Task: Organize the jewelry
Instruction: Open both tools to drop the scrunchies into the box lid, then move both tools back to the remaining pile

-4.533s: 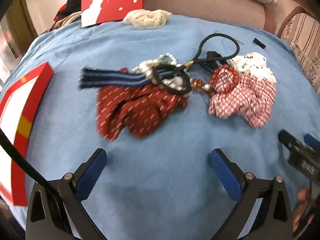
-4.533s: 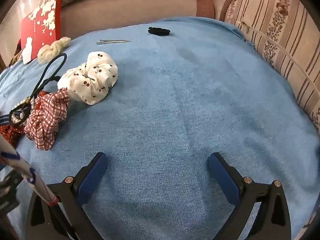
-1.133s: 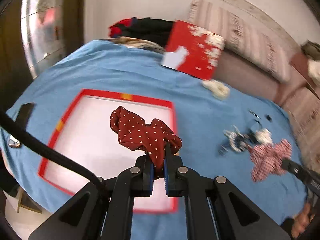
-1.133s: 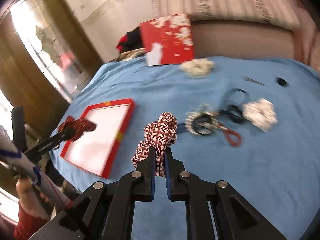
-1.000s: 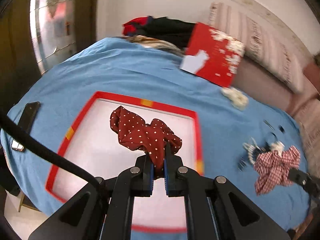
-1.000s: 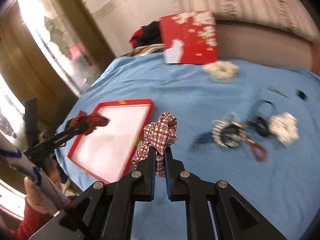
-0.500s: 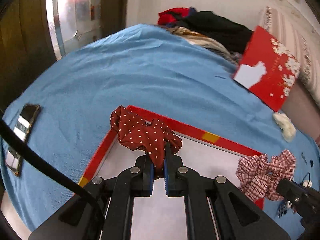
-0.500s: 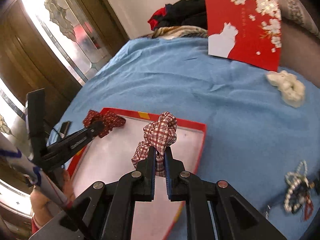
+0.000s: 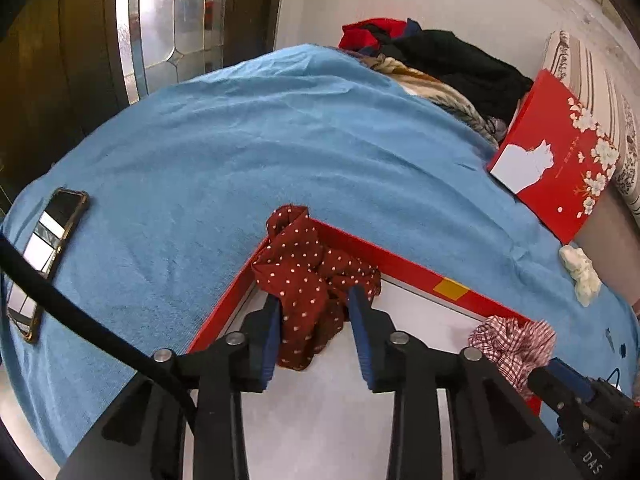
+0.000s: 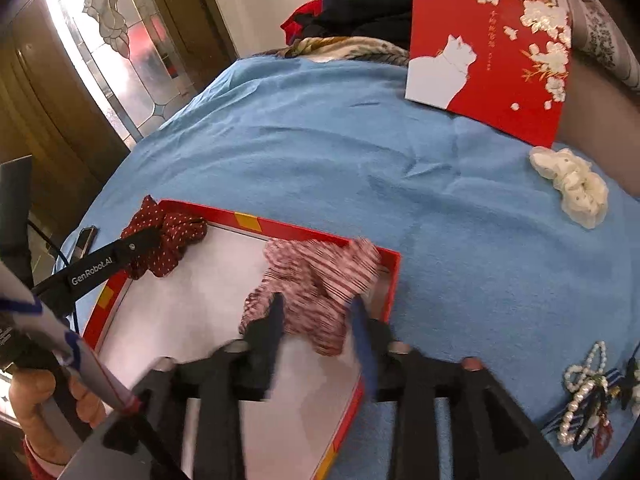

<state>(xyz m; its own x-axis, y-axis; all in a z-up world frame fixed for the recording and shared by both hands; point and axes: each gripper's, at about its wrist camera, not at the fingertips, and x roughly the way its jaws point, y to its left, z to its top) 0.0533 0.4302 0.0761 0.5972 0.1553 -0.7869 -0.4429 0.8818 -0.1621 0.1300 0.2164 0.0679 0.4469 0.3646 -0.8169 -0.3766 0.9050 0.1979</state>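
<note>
Dark red white-dotted fabric scrunchie (image 9: pixel 316 276) sits in the far left corner of the red-rimmed white tray (image 9: pixel 416 270); red-white checked scrunchie (image 10: pixel 320 280) in the far right corner, spaced for sorting. Left tool (image 9: pixel 316 336) and right tool (image 10: pixel 320 320) are both spread, scrunchies apparently released between the fingers.

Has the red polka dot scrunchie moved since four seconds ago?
Yes. The red polka dot scrunchie went from the accessory pile on the blue cloth into the red tray's far corner, between the opened left gripper.
</note>
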